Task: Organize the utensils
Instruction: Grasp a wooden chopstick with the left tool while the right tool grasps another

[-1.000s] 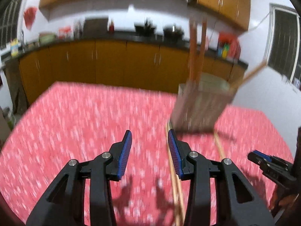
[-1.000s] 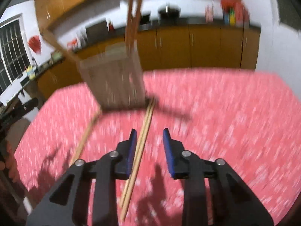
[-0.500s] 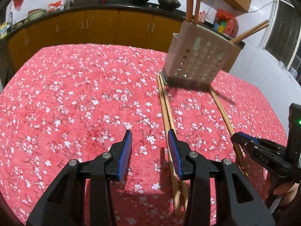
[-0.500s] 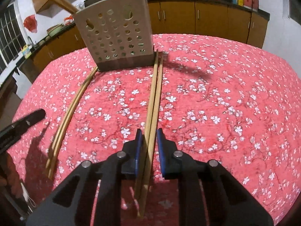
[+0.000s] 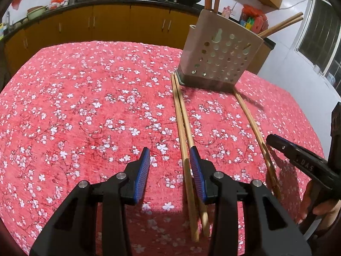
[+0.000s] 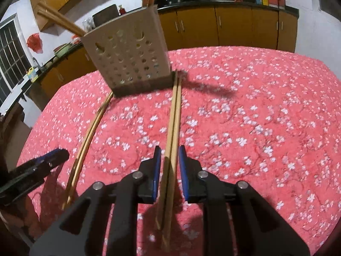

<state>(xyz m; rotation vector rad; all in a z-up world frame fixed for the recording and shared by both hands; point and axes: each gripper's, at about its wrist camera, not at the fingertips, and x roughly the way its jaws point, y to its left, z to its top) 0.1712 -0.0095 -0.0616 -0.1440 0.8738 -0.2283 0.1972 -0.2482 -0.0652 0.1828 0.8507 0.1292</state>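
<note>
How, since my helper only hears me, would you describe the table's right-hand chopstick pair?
Find the red floral tablecloth, then the perforated beige utensil holder on it. The chopstick pair runs from its right corner towards the camera; the other pair leaves the left corner.

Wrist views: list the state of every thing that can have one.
utensil holder: upright, chopsticks standing inside.
left chopstick pair: lying on the tablecloth.
right chopstick pair: gripped near its near end.
left gripper: open, astride the left chopstick pair.
right gripper: jaws have just been closing, shut on the right chopstick pair.
</note>
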